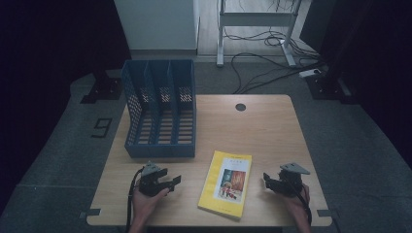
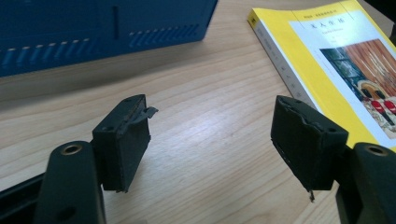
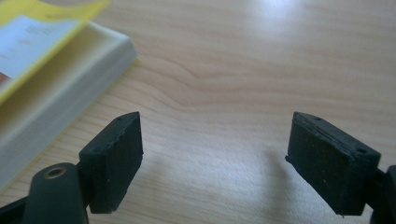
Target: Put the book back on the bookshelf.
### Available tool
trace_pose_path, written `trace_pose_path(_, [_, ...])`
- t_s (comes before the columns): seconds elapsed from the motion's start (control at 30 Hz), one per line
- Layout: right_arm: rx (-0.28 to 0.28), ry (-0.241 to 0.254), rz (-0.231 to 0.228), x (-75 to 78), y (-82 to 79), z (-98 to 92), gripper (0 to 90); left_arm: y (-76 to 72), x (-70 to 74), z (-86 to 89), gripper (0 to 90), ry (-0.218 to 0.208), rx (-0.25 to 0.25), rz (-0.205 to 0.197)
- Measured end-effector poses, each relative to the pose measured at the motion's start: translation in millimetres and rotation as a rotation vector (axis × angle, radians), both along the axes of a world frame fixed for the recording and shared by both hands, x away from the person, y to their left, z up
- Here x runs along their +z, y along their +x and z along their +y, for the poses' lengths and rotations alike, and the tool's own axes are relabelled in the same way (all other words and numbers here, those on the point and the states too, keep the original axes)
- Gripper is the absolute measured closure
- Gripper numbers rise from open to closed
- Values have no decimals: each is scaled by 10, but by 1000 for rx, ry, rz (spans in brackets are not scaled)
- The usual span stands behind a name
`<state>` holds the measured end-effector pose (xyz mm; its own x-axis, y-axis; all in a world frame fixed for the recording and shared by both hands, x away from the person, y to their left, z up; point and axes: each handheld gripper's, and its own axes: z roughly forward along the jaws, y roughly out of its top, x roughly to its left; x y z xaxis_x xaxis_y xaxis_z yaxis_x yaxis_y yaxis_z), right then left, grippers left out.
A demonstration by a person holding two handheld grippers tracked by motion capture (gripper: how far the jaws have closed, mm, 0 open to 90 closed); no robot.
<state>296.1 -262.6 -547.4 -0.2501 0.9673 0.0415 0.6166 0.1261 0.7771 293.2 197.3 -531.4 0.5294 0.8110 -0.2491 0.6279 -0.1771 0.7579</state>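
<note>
A thin yellow-covered paperback book (image 1: 226,184) with a coloured picture on its front is lying flat on the light wooden desk (image 1: 265,131), near the front edge and slightly tilted, midway between the two hands. The left tool (image 1: 171,182), black and held in the person's left hand (image 1: 145,196), is sitting low over the desk just to the left of the book, its tips pointing toward it; in the left gripper view its jaws are standing wide apart with bare wood between them, and the book's (image 2: 327,65) spine is lying just beyond the farther jaw without touching it. The right tool (image 1: 268,180), gripped by the right hand (image 1: 297,200), is resting just to the right of the book and pointing at it; its jaws are likewise gaping with nothing between them, and the book's (image 3: 56,79) page edge is showing near the one jaw, apart from it. A blue plastic three-slot file rack (image 1: 160,109) is standing behind the left tool, well clear of the book.
</note>
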Motion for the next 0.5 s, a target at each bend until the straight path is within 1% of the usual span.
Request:
trace_pose_path(0.03, [1,-9,-9,23,-8,18,181,-9,5,-23,280,10,3,-2])
trace_pose_path(0.07, [1,-9,-9,23,-8,18,181,-9,5,-23,280,10,3,-2])
trace_pose_path(0.1, [4,-27,-20,47,-19,43,182,-13,8,-34,280,10,2,-4])
trace_pose_path(0.13, [7,-31,-25,60,-25,58,182,-18,11,-43,280,9,0,-7])
trace_pose_path(0.2, [22,-28,-40,99,-44,103,184,-31,20,-73,279,10,0,-17])
trace_pose_path(0.37, [38,-27,-50,132,-65,152,189,-45,24,-140,279,3,-14,-17])
trace_pose_path(0.4, [54,4,-53,145,-71,170,190,-45,24,-165,281,5,-21,-17])
trace_pose_path(0.43, [64,23,-52,148,-71,178,190,-45,21,-192,282,12,-27,-16])
trace_pose_path(0.47, [72,36,-53,149,-72,189,190,-46,6,-236,283,27,-29,-8])
trace_pose_path(0.5, [77,45,-54,149,-75,205,191,-46,6,-236,287,27,-29,-8])
